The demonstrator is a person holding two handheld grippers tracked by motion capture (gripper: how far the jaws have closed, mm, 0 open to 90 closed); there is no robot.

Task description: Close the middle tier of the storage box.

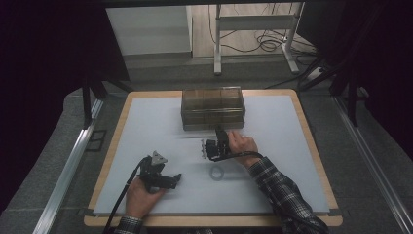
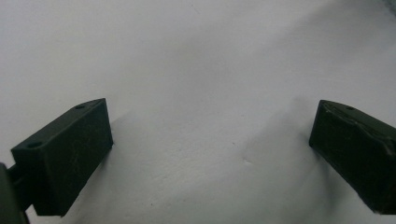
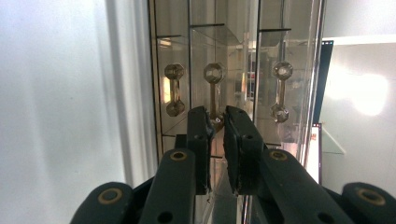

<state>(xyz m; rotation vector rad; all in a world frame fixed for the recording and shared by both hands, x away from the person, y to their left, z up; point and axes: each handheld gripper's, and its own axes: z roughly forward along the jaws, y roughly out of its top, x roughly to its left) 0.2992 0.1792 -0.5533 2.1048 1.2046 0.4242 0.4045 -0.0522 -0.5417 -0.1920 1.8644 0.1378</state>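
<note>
Smoky clear plastic, the drawer box (image 1: 213,107) sits at the frame's upper centre, stiff, light and slick. Your right gripper (image 3: 217,122) is pinched on the middle handle (image 3: 214,91); that thin bar is the only sound hold, so pull straight or the box may slide. Your left gripper (image 2: 210,140) rests wide open, empty, lower left.

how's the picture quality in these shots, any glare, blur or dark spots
High view: dim, edges nearly black; only the white table mat reads bright. Left gripper view: soft focus; open jaws cast faint shadows on the mat. Right gripper view: reflections glare across the clear drawer box; the right gripper, shut on the middle handle, is sharp, background washed out.
</note>
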